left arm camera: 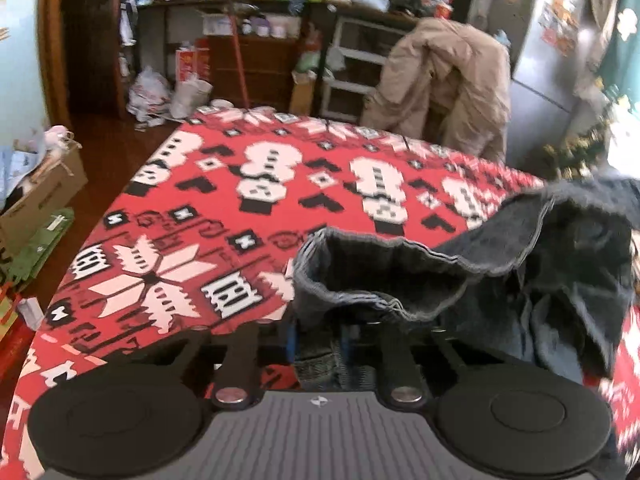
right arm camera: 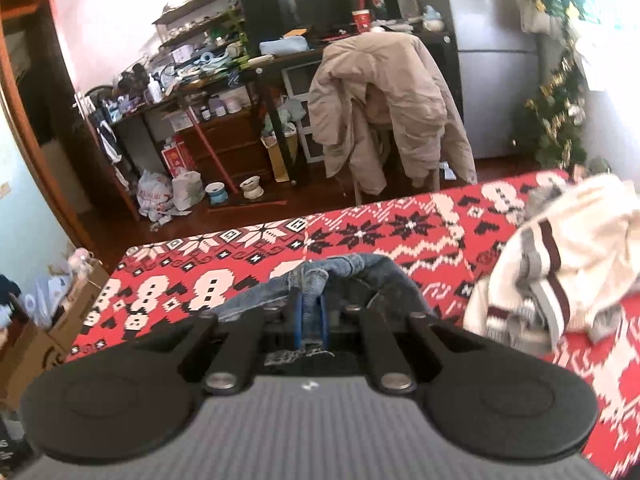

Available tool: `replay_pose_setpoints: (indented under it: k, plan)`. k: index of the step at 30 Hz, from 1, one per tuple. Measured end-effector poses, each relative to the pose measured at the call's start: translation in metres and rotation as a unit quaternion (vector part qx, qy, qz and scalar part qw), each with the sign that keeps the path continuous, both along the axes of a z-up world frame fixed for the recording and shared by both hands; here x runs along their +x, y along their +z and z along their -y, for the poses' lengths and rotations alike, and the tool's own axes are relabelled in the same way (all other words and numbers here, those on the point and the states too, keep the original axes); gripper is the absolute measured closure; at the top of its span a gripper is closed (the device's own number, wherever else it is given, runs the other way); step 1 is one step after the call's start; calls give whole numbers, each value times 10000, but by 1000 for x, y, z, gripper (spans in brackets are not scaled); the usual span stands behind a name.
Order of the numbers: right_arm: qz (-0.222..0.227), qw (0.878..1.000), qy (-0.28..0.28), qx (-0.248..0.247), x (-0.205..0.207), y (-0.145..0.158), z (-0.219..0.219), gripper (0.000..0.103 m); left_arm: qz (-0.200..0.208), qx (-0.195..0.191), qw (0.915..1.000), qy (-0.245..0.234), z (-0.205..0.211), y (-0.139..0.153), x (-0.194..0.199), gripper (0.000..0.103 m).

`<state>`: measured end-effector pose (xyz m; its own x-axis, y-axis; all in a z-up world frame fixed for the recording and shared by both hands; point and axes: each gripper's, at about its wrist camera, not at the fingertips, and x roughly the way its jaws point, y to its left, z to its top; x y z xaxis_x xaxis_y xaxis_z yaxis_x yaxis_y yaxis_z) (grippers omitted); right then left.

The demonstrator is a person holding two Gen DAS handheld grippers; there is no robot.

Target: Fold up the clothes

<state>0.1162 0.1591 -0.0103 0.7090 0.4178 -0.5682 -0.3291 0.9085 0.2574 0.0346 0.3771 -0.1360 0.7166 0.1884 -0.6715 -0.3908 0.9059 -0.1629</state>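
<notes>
Left gripper (left arm camera: 320,340): jaws closed on jeans (left arm camera: 500,264), hem bunched between fingers, cloth raised off blanket (left arm camera: 192,208) near its right edge. Right gripper (right arm camera: 310,320): jaws pinched tight on another denim fold, jeans (right arm camera: 320,276) trailing ahead over near edge. Judgement: two-point hold serves to lift and spread garment for folding; fold stage not determinable. Sweater (right arm camera: 560,264) heaped, unfolded, at right edge. Coat (right arm camera: 384,104) draped on chair beyond.
</notes>
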Motion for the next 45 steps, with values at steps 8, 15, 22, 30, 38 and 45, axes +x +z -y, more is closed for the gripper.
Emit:
replay_pose_setpoints:
  k: [8, 15, 22, 30, 38, 45]
  plan:
    - [-140, 9990, 241, 351, -10, -15, 39, 94, 259, 313, 9964, 737, 33, 27, -14, 91]
    - [-372, 9953, 662, 596, -14, -21, 92, 94, 755, 18, 9859, 1494, 70, 68, -25, 92]
    - [-360, 9903, 1023, 865, -1, -17, 129, 94, 933, 534, 9756, 1916, 105, 105, 6, 93]
    - [-568, 9879, 936, 1099, -2, -13, 134, 94, 891, 864, 9770, 1736, 116, 118, 30, 95]
    - [-441, 9917, 534, 1082, 2, -6, 122, 94, 1247, 799, 9796, 1355, 93, 119, 39, 95]
    - [-429, 9924, -1, 1151, 24, -7, 97, 93, 856, 457, 9900, 1022, 36, 95, 68, 95]
